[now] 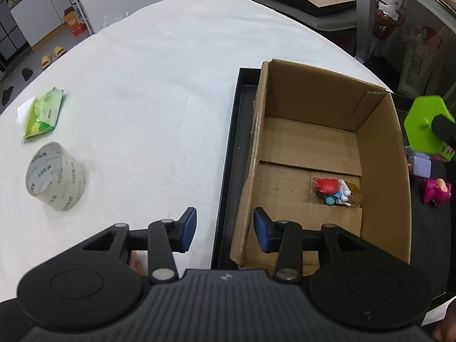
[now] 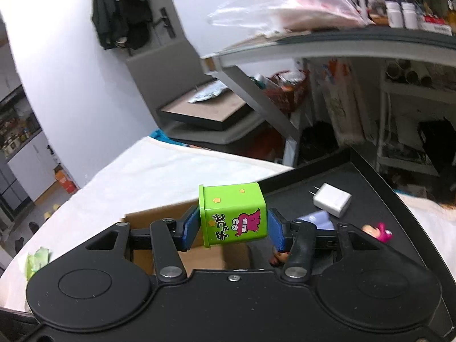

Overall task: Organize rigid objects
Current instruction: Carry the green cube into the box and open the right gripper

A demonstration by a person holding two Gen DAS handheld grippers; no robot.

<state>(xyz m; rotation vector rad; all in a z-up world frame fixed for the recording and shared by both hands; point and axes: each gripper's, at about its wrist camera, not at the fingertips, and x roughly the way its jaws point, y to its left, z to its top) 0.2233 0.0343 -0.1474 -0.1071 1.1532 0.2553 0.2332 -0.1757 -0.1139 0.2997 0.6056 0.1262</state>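
Note:
My right gripper (image 2: 233,229) is shut on a green box (image 2: 233,216) printed with a pink cartoon crocodile, held in the air above the black tray (image 2: 370,182). The same green box (image 1: 424,125) shows in the left wrist view, just right of the cardboard box (image 1: 384,171). That cardboard box stands in the black tray (image 1: 230,154) and holds a red and blue toy figure (image 1: 335,191). My left gripper (image 1: 225,229) is open and empty, straddling the cardboard box's near left wall.
A tape roll (image 1: 54,175) and a green wipes pack (image 1: 44,112) lie on the white table (image 1: 156,85) at left. On the tray lie a white charger plug (image 2: 332,199), a lilac block (image 1: 421,165) and a pink figure (image 1: 436,191).

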